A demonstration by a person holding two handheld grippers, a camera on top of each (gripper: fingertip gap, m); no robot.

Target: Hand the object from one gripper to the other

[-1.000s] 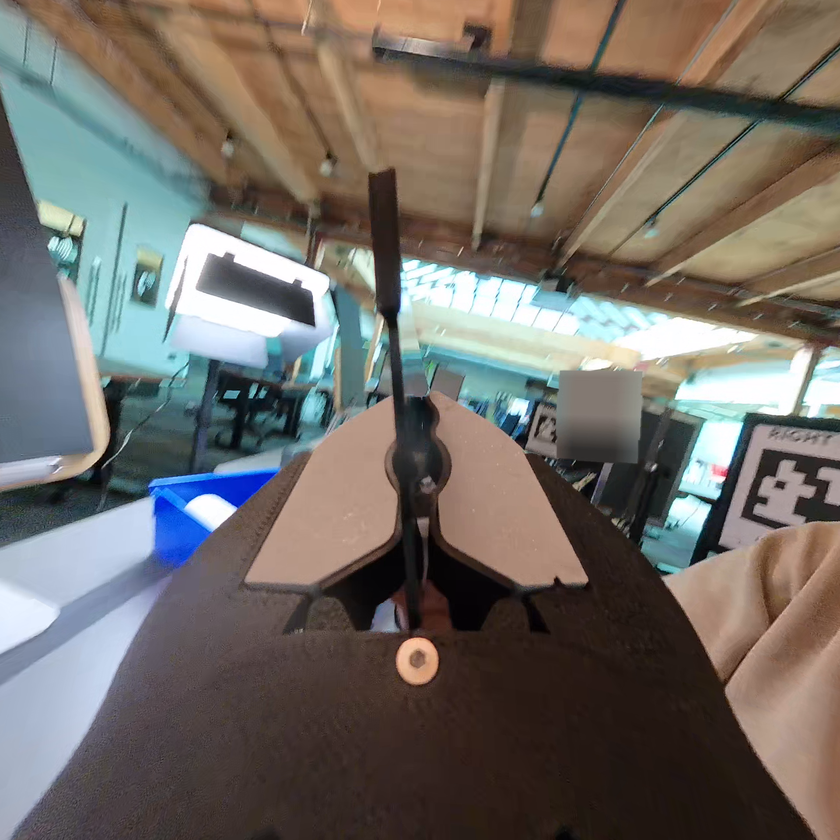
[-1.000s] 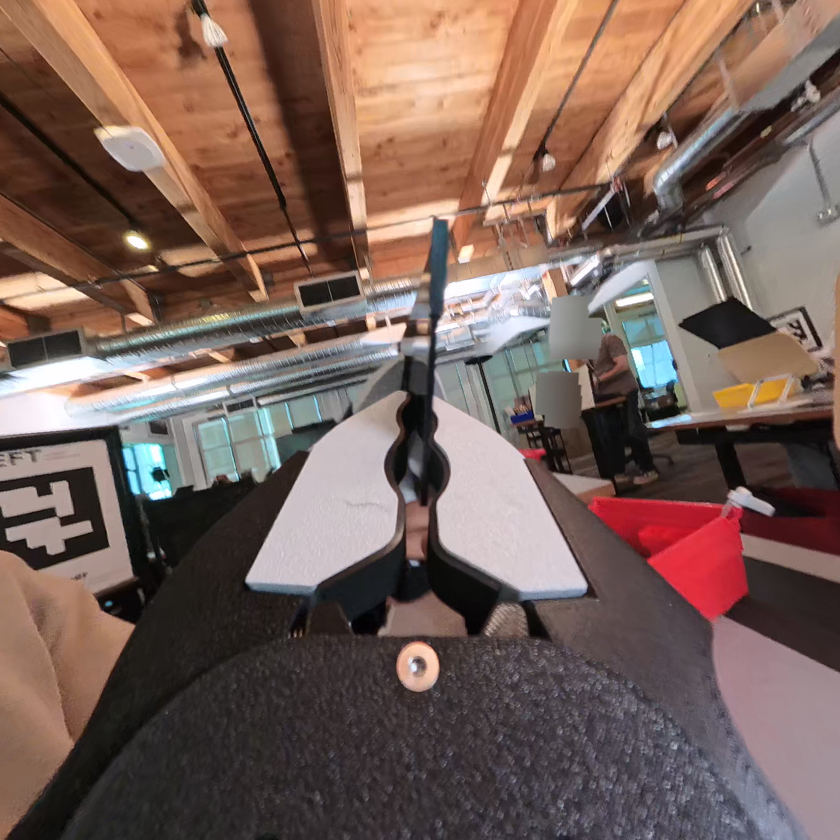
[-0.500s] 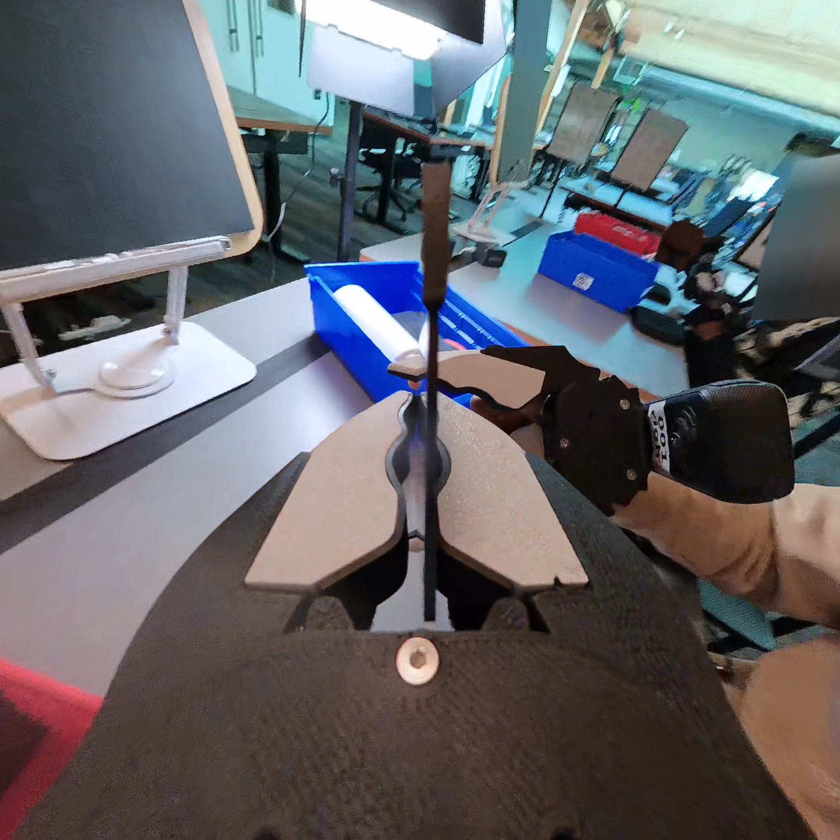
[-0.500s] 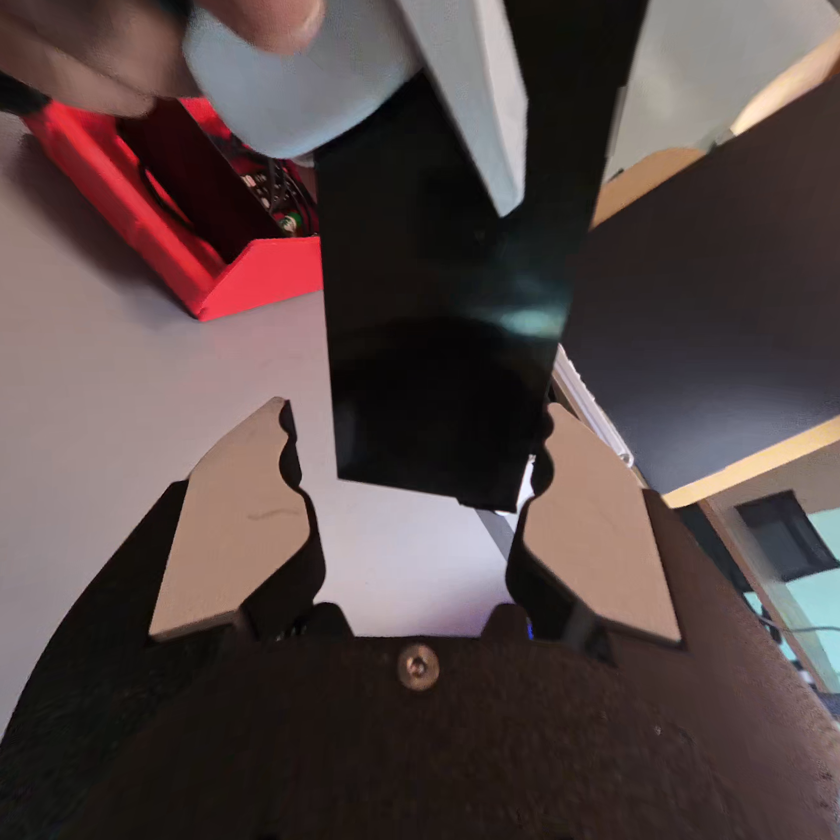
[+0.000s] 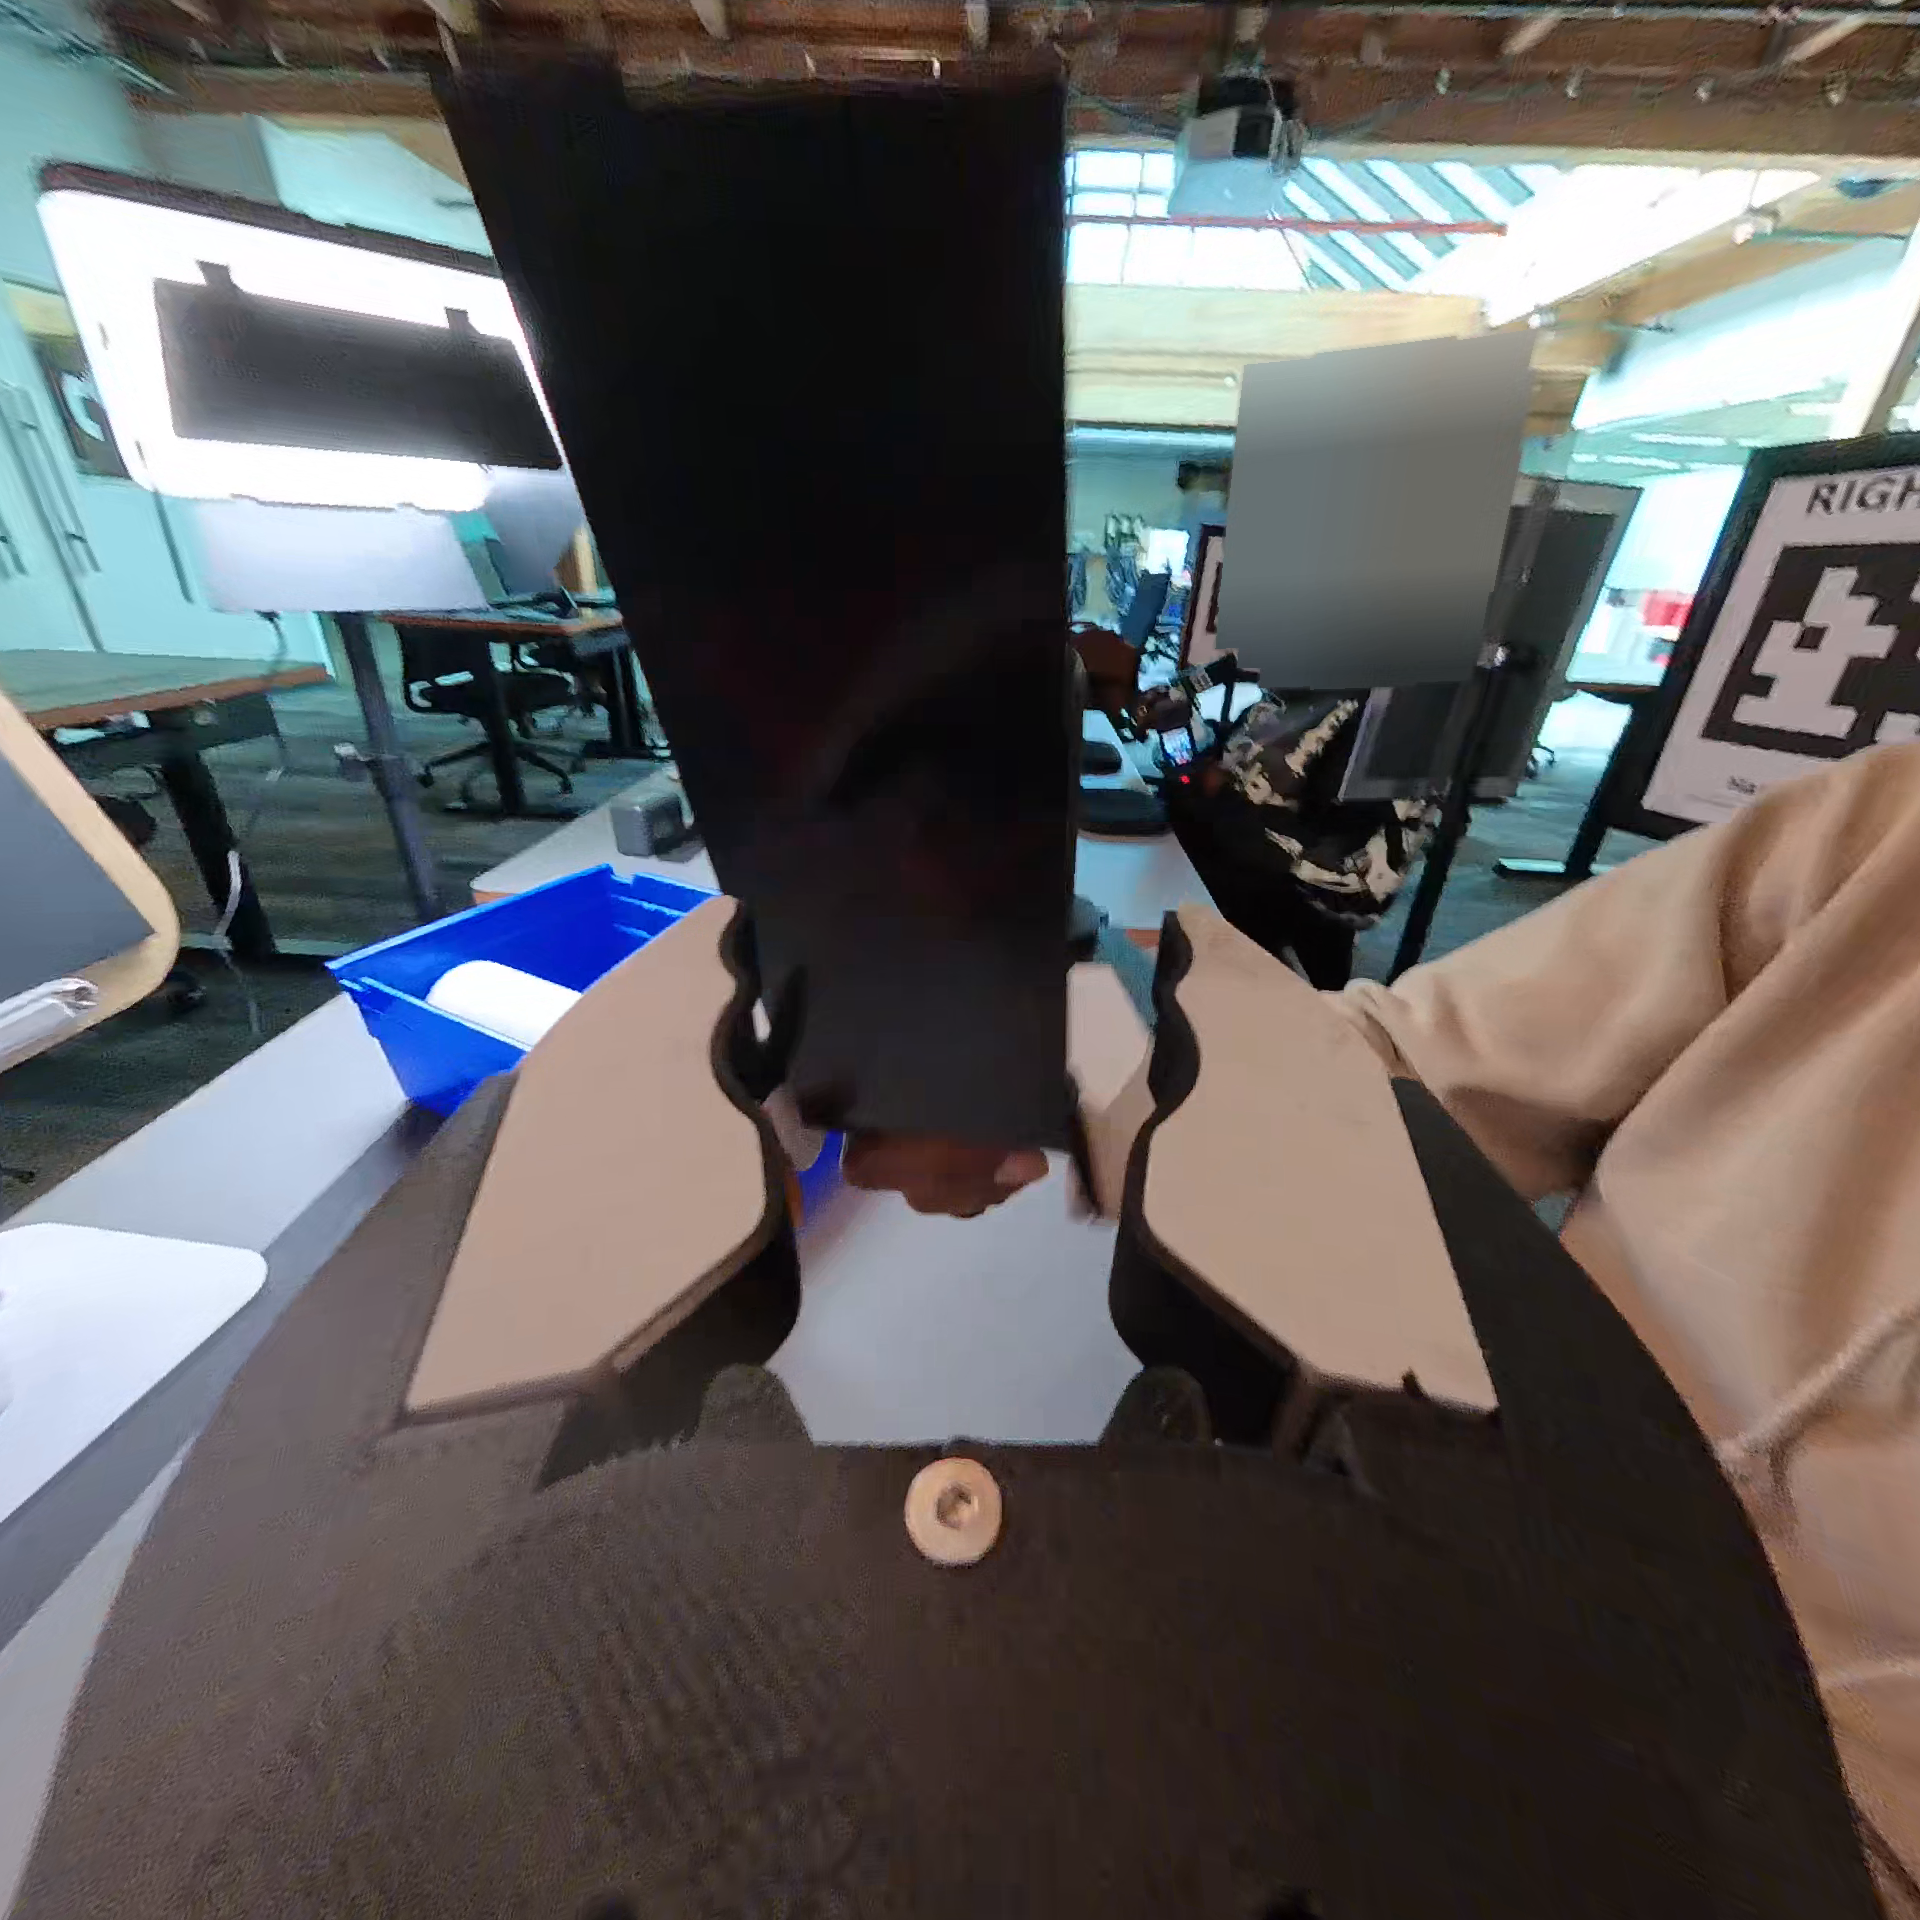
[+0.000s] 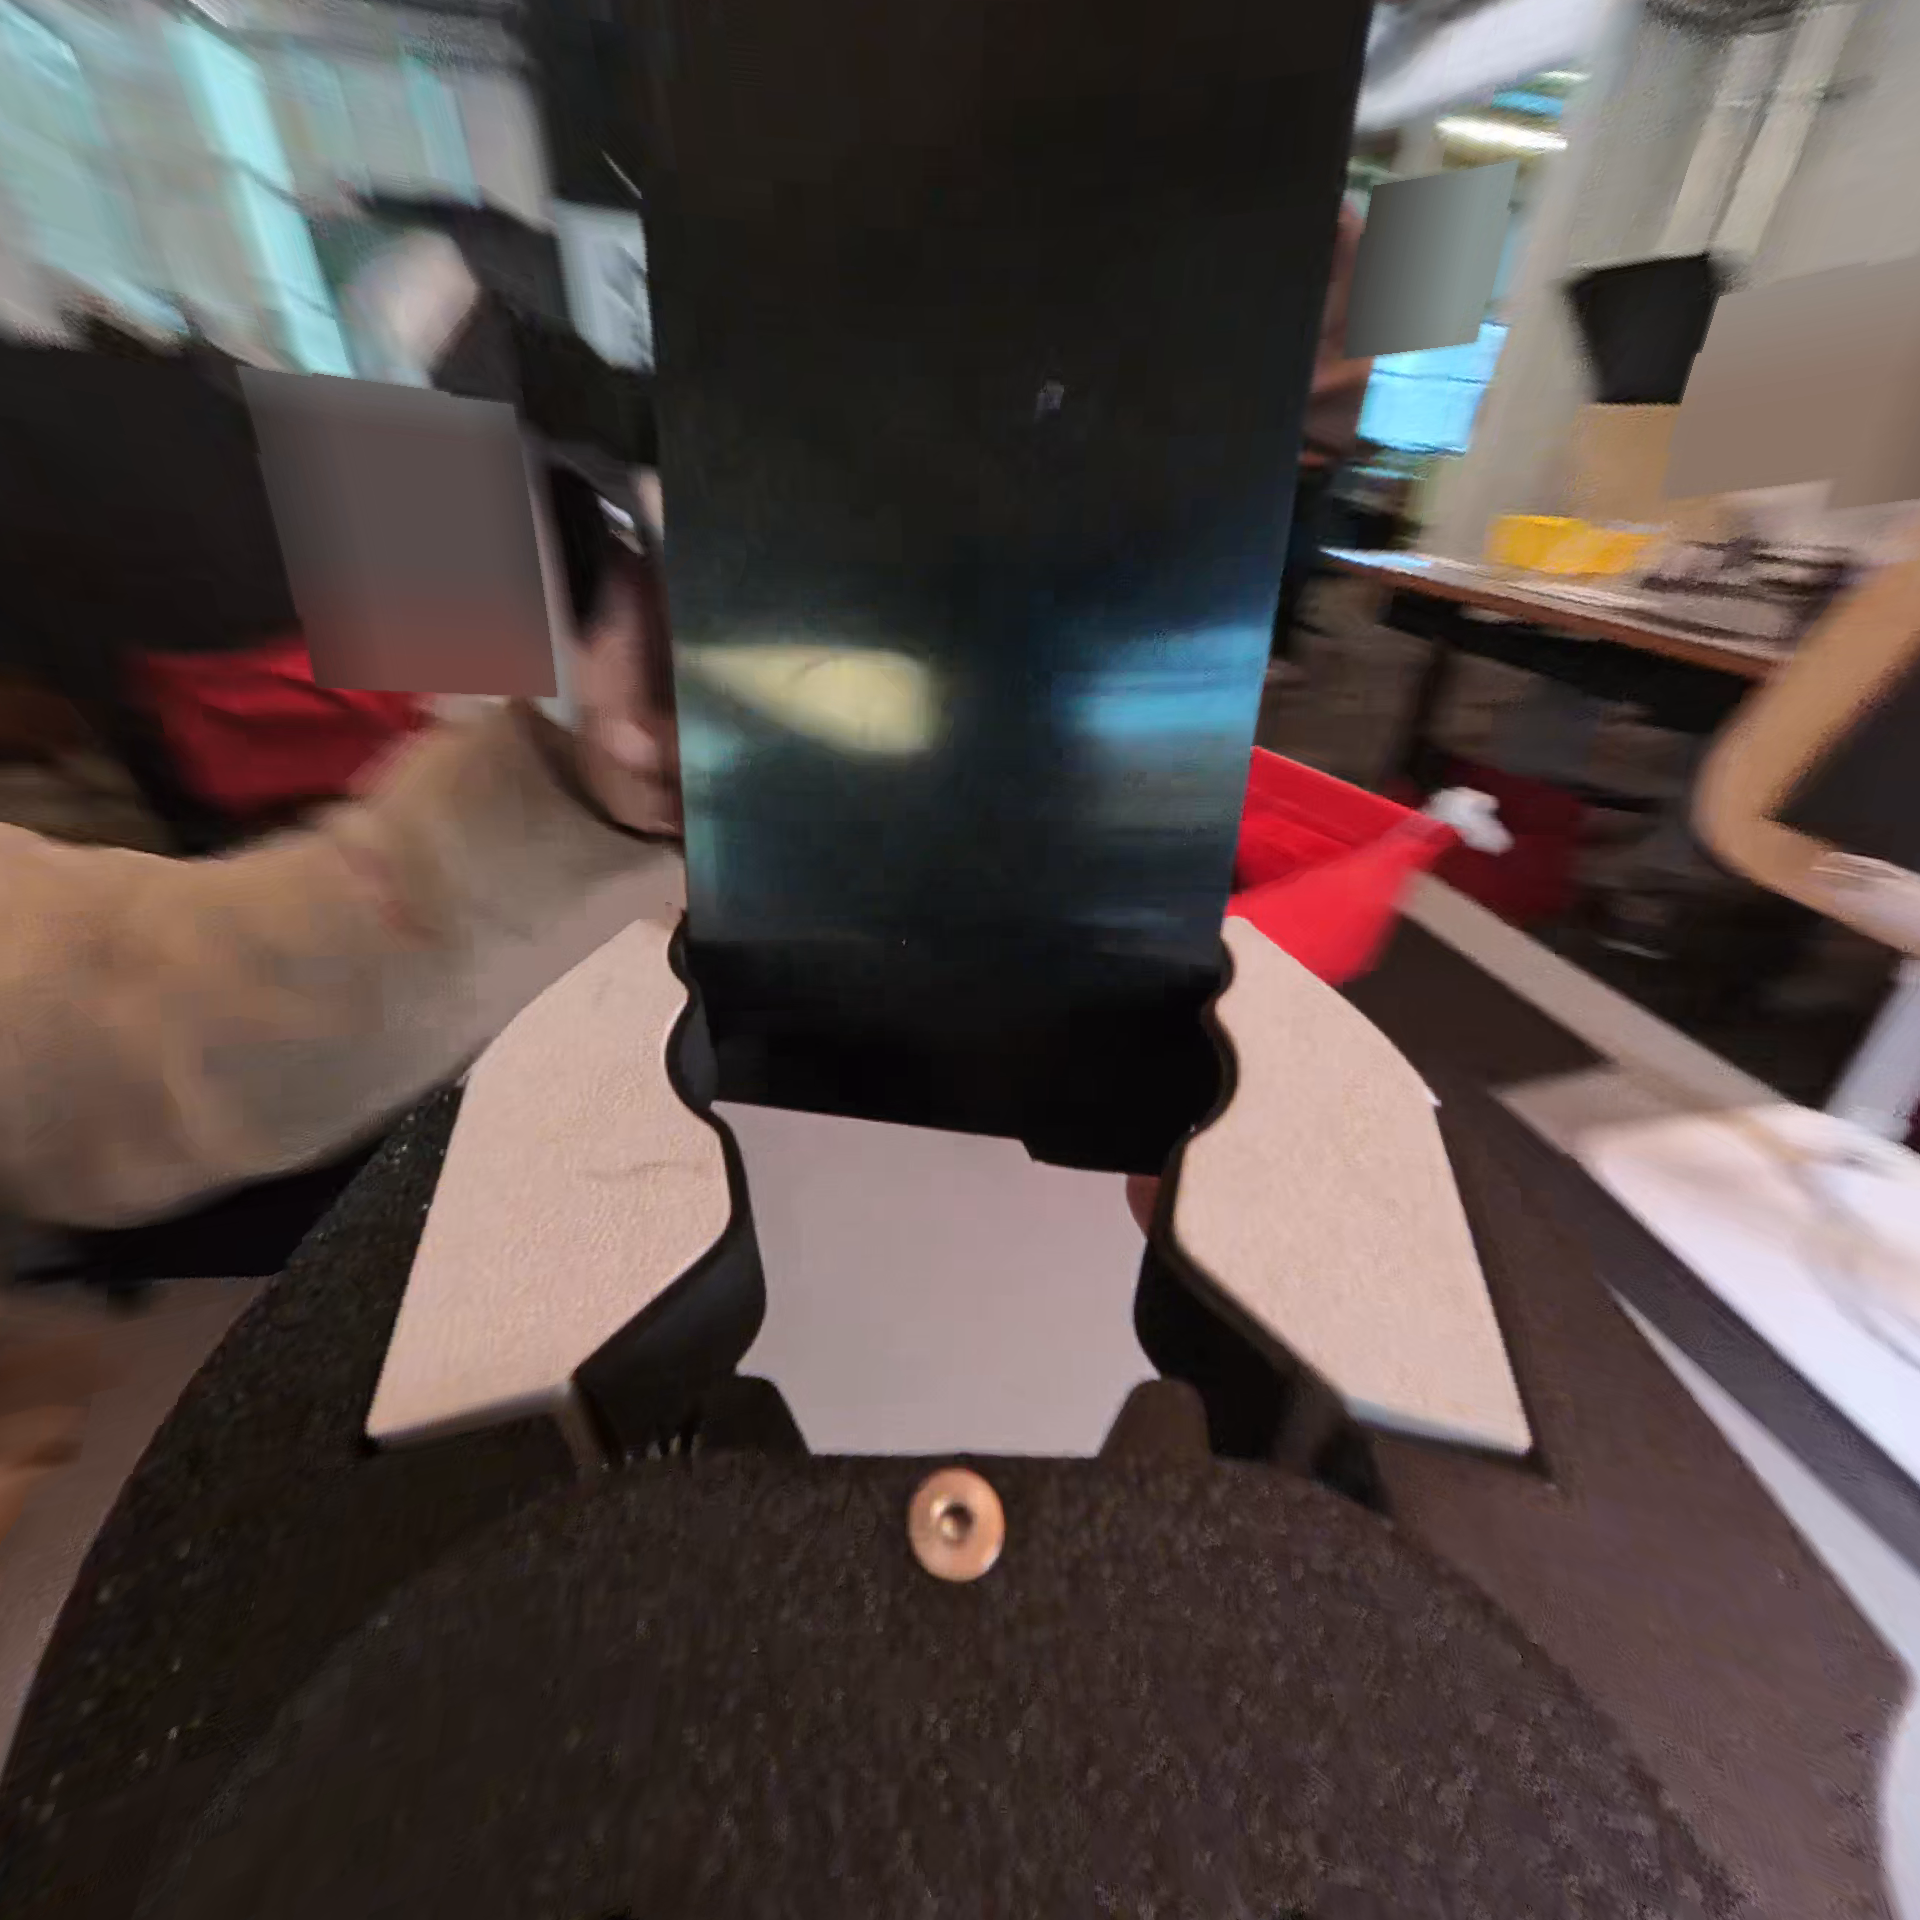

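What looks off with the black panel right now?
The black panel sits off-centre in the open left gripper: close to one finger, clear gap at the other. The right gripper pinches its edges; its lower edge shows a small notch.

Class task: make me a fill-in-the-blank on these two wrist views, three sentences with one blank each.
1. The hand-held gripper clamping the black slab by its two long edges is the ____ one.
2. The left hand-held gripper has its jaws ____, with a gap beside the slab.
3. The bin on the table beyond the left hand-held gripper is coloured ____.

Missing words: right; open; blue
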